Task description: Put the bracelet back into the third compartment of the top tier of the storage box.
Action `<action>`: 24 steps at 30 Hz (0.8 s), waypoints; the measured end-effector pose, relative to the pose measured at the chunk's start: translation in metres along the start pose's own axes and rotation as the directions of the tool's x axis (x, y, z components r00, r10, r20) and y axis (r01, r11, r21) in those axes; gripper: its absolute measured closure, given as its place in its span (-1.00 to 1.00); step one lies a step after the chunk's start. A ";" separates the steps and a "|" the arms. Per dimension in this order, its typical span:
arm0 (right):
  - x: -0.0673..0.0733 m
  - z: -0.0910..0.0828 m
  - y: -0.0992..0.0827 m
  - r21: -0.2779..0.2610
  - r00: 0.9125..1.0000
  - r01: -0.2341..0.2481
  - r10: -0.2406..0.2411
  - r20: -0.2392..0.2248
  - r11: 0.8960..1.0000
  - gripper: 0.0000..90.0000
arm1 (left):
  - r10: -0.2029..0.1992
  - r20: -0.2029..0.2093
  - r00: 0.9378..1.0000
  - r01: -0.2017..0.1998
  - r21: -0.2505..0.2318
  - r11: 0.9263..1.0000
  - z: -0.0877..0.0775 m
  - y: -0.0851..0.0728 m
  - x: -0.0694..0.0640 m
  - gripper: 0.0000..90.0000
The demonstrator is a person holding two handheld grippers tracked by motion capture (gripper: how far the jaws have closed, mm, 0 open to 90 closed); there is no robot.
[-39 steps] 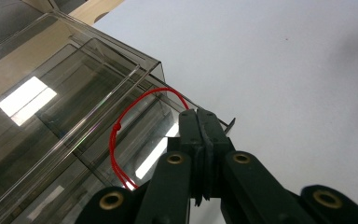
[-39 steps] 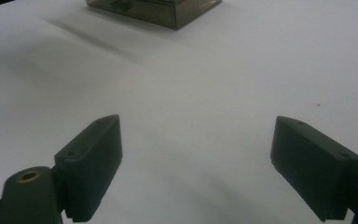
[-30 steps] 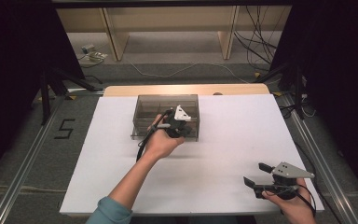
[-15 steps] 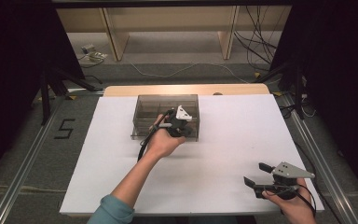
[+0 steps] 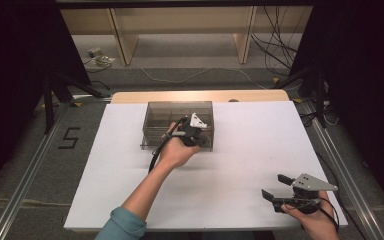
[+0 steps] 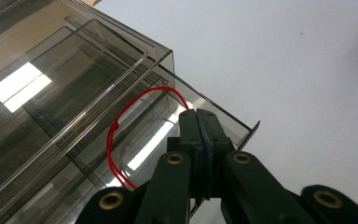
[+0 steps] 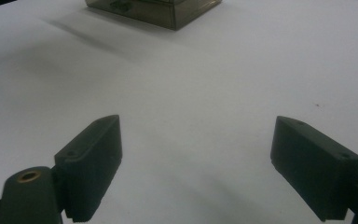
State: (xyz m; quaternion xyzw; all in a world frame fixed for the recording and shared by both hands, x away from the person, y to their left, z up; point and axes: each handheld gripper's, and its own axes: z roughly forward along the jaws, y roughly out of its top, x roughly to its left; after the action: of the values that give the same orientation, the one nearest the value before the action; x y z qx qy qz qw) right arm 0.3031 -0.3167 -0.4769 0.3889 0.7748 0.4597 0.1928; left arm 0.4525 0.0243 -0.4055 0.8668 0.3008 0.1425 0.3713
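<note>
- Left gripper (image 5: 192, 131) at the near right corner of the smoked clear box (image 5: 177, 111); in the left gripper view the jaws are pressed together on the thin front wall of a drawer (image 6: 223, 122) that juts out past the box body.
- Red string (image 6: 121, 135) loops beside the jaws, against the plastic; whether it is caught between them, cannot tell.
- Box sits toward the far middle of the white table (image 5: 230, 165), with compartments visible through the lid.
- Right gripper (image 5: 280, 192) near the table's near right edge, well apart from the box, jaws spread wide, holding nothing.
- Judgement: the step looks like sliding the drawer. Pull straight along its rails, level, no twisting, or the thin wall may slip from the pinch.
- Box is light and unbraced; it may drag. The free gripper could steady the far side.
</note>
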 end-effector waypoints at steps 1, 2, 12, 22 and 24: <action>0.000 0.000 0.000 0.000 1.000 0.000 0.000 0.000 1.000 -0.63 | -0.002 0.000 1.000 0.002 0.000 1.000 0.000 0.000 0.000 0.99; 0.000 0.000 0.000 0.000 1.000 0.000 0.000 0.001 1.000 -0.63 | -0.003 0.000 1.000 0.003 0.002 1.000 0.001 0.000 0.000 0.99; 0.000 0.000 0.000 0.000 1.000 0.000 0.000 -0.001 1.000 -0.63 | -0.005 0.000 1.000 0.005 0.004 1.000 0.003 0.000 0.001 0.96; 0.000 0.000 0.000 0.000 1.000 0.000 0.000 -0.001 1.000 -0.63 | -0.002 -0.026 1.000 0.000 -0.050 0.999 -0.010 0.002 -0.002 0.74; 0.001 0.000 0.000 0.000 1.000 0.000 0.000 0.000 1.000 -0.63 | 0.000 -0.043 0.999 -0.003 -0.065 0.998 -0.015 0.002 -0.001 0.68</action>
State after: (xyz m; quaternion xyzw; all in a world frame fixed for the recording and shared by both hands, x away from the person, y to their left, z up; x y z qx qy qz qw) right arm 0.3030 -0.3160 -0.4770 0.3890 0.7748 0.4596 0.1926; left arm 0.4458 0.0311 -0.3935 0.8511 0.3032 0.1713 0.3928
